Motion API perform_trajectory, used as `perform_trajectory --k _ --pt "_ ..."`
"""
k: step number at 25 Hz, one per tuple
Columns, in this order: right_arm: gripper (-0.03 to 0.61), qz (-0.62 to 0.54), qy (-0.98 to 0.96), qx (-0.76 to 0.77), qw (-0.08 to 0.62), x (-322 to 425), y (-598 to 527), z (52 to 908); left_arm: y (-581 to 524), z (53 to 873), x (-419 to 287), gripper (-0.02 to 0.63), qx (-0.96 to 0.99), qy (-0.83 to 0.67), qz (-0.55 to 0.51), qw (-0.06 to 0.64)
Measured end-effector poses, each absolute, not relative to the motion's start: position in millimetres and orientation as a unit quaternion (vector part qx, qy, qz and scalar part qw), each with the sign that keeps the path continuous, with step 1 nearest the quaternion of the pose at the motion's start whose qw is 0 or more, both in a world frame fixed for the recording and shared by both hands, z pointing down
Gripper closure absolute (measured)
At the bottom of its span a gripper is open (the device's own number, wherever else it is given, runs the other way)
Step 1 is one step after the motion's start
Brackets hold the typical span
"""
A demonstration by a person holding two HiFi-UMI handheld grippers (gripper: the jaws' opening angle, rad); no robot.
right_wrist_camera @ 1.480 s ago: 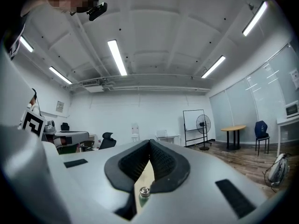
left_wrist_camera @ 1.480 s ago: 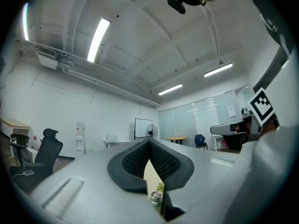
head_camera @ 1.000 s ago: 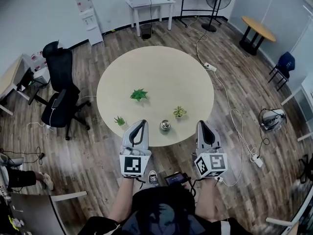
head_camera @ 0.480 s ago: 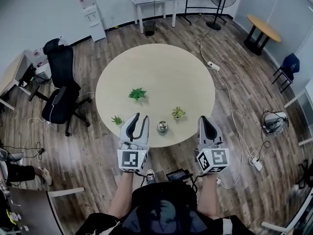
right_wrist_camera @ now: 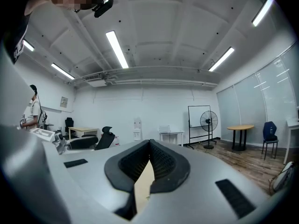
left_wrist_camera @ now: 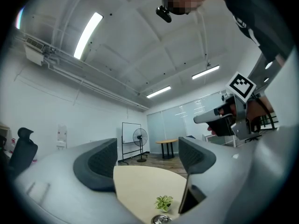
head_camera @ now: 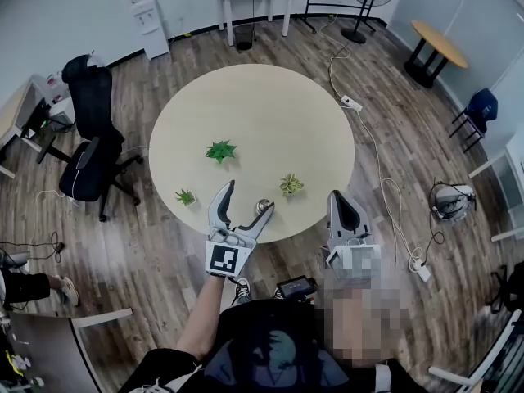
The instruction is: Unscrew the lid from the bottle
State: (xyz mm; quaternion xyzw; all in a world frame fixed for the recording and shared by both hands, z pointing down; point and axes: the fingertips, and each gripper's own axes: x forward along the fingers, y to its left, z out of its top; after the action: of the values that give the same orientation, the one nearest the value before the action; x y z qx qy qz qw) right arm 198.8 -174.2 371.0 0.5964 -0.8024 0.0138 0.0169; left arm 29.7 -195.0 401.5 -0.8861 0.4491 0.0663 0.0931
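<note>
A small silvery bottle point(head_camera: 262, 205) stands near the front edge of the round beige table point(head_camera: 262, 113). My left gripper point(head_camera: 248, 198) reaches over that edge. Its jaws are opening wide, the right finger lies close beside the bottle, and the pads press on nothing. In the left gripper view the bottle's top point(left_wrist_camera: 161, 219) shows low between the spread jaws of the left gripper point(left_wrist_camera: 147, 160). My right gripper point(head_camera: 342, 200) hangs shut to the right, just off the table's edge. In the right gripper view the right gripper point(right_wrist_camera: 149, 160) has its pads together with nothing between them.
Three small potted plants point(head_camera: 219, 150) point(head_camera: 184, 196) point(head_camera: 289, 184) stand on the table, the last just beyond the bottle. A black office chair point(head_camera: 90, 150) stands at the left. Cables and a power strip point(head_camera: 352, 103) lie on the wooden floor at the right.
The left gripper's jaws went from shut to wide open, and it moved forward over the table edge up to the bottle. The right gripper stayed shut.
</note>
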Motion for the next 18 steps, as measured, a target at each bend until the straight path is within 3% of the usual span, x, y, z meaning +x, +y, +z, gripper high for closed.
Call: perform_trajectory --k 7,18 --pt "0.575 0.044 -0.808 0.587 0.003 201 -177 378 -207 514 56 0.206 -0.911 0.412 0.012 0.031" --pt "0.575 0.030 -0.822 0.566 0.053 184 -170 383 -224 688 72 0.218 -0.904 0.400 -0.121 -0.085"
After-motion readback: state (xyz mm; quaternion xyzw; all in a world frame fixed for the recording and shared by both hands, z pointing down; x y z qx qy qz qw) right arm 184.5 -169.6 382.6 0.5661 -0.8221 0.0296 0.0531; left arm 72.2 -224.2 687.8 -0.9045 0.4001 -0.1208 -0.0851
